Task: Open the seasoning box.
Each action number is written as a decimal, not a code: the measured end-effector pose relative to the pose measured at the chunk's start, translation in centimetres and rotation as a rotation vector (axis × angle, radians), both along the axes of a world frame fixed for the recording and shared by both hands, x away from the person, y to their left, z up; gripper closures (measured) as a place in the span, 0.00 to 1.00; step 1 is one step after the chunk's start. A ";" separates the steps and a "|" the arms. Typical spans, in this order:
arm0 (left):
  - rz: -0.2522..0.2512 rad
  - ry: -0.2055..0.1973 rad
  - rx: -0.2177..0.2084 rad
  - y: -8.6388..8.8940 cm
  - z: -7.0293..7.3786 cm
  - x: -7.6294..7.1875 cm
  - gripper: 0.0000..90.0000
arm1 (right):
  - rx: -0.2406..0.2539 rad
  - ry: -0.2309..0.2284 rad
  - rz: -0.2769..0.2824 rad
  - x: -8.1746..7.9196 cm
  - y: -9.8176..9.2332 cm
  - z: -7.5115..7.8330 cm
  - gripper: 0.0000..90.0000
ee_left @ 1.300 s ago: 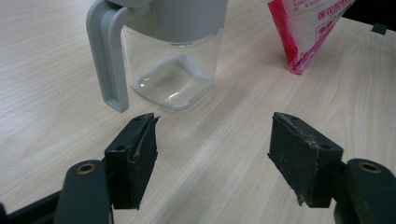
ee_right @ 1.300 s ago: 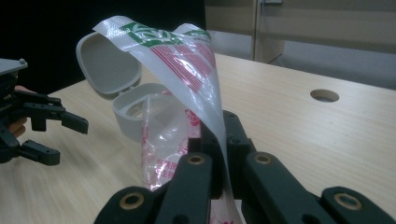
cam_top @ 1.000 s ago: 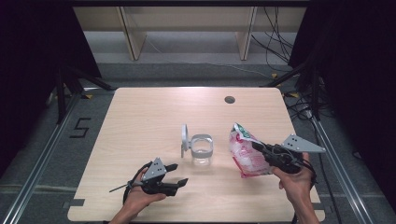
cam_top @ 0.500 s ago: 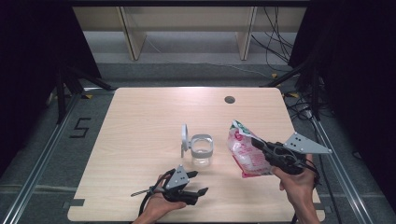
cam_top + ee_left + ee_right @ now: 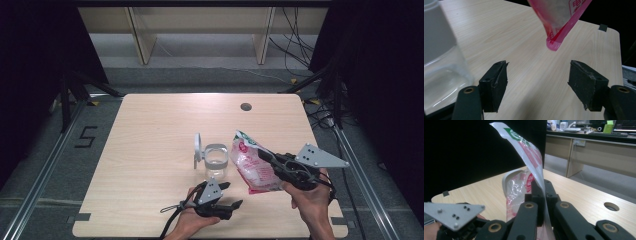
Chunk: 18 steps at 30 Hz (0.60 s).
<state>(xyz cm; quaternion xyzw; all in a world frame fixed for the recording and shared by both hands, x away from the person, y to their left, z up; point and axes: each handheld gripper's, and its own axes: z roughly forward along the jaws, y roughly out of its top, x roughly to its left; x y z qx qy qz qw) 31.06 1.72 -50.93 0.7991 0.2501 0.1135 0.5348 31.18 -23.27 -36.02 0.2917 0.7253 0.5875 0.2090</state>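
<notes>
Fingers: right gripper (image 5: 265,156) clamped flat on the pouch; left gripper (image 5: 234,195) spread wide, nothing between its pads.
Table: pale wood (image 5: 150,130), with a round hole (image 5: 245,106) near the far edge toward the right corner.
Pouch: pink-and-white bag (image 5: 252,162) held up off the table's right half, near the front edge — long axis slanted, green-printed top end toward the jar, lower corner hanging free.
Relation: from the left gripper view that hanging corner (image 5: 554,46) lies ahead and above the open pads, roughly between them but well apart.
Nearer hand: left one is free and close under the pouch; it looks best placed to take the lower end.
Jar: clear glass (image 5: 216,161) at table centre, just left of the pouch, lid (image 5: 197,148) hinged open and standing upright on its left side.
Contents: jar looks empty; pouch seems to hold something pale, though what it is I cannot tell.
</notes>
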 end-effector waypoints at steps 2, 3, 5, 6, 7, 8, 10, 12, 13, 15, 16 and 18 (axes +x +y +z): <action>0.000 0.011 -0.023 -1.6 -0.2 -0.2 0.34 | -0.014 -0.036 0.010 0.2 0.1 0.0 1.00; -0.008 0.005 -0.015 -2.0 -0.2 -0.2 0.34 | -0.005 -0.021 0.020 0.1 0.2 0.0 1.00; -0.002 -0.010 -0.016 -3.0 -0.1 -0.3 0.34 | -0.007 -0.011 0.015 0.0 0.4 0.0 1.00; -0.006 -0.012 -0.023 -3.4 -0.1 -0.2 0.34 | -0.011 -0.025 0.015 0.0 0.4 0.0 1.00; 0.004 -0.016 -0.028 -3.8 0.0 -0.3 0.34 | -0.013 -0.040 0.012 0.0 0.5 0.0 1.00; -0.006 -0.034 -0.009 -4.1 0.2 -0.1 0.34 | -0.007 -0.007 0.012 -0.1 0.5 0.0 1.00; 0.011 -0.056 0.003 -4.6 0.2 -0.1 0.35 | -0.006 -0.019 0.015 -0.1 0.5 0.1 1.00; 0.014 -0.056 -0.010 -4.8 0.1 0.1 0.35 | -0.007 -0.031 0.034 0.1 0.5 0.1 1.00; 0.022 -0.057 -0.028 -5.1 0.0 0.1 0.36 | 0.000 -0.017 0.012 0.0 0.5 0.1 1.00; 0.037 -0.074 -0.034 -5.6 -0.4 0.2 0.41 | 0.007 -0.024 0.001 0.0 0.6 0.0 1.00; 0.037 -0.074 -0.034 -5.6 -0.4 0.2 0.46 | 0.007 -0.024 0.001 0.0 0.6 0.0 1.00; 0.052 -0.071 -0.046 -5.8 -0.6 0.2 0.50 | -0.001 -0.007 0.022 0.0 0.6 0.0 1.00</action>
